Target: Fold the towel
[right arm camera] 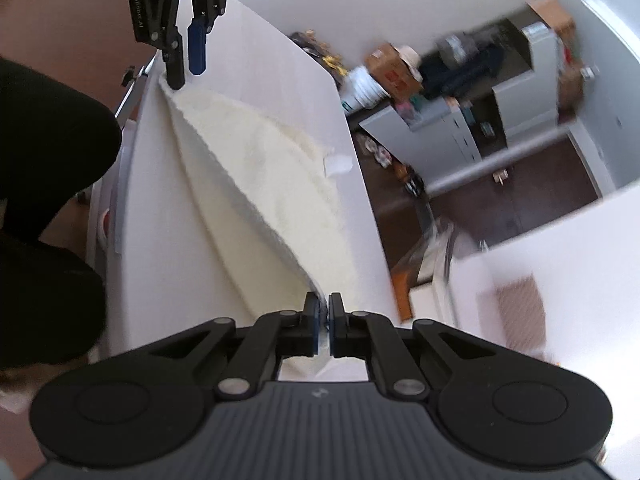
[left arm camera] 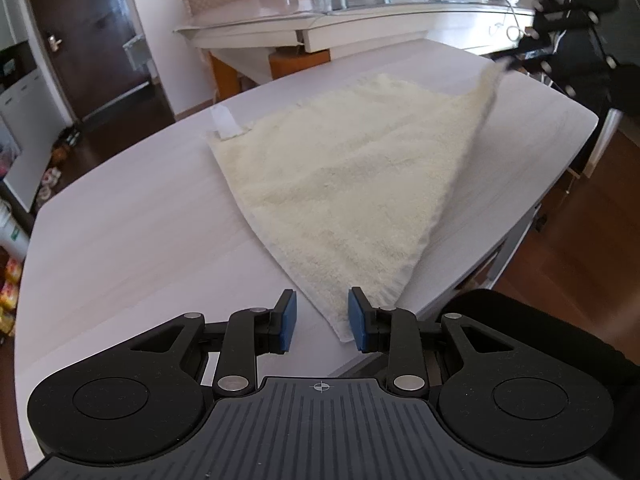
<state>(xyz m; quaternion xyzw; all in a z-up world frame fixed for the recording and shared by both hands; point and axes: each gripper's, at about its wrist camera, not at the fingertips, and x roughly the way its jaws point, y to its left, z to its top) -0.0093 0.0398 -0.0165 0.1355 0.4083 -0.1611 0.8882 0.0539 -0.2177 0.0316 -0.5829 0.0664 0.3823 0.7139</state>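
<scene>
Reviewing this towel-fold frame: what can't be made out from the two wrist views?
- Right wrist view: the towel corner inside the right gripper is covered by its closed pads.
- Left wrist view: the right gripper is motion-blurred; its grip is unclear there.
- Left wrist view: whether the left gripper, open, touches the near corner; the towel tip drops out of sight between its pads.
- Both views: print on the towel's tag is too small.
</scene>
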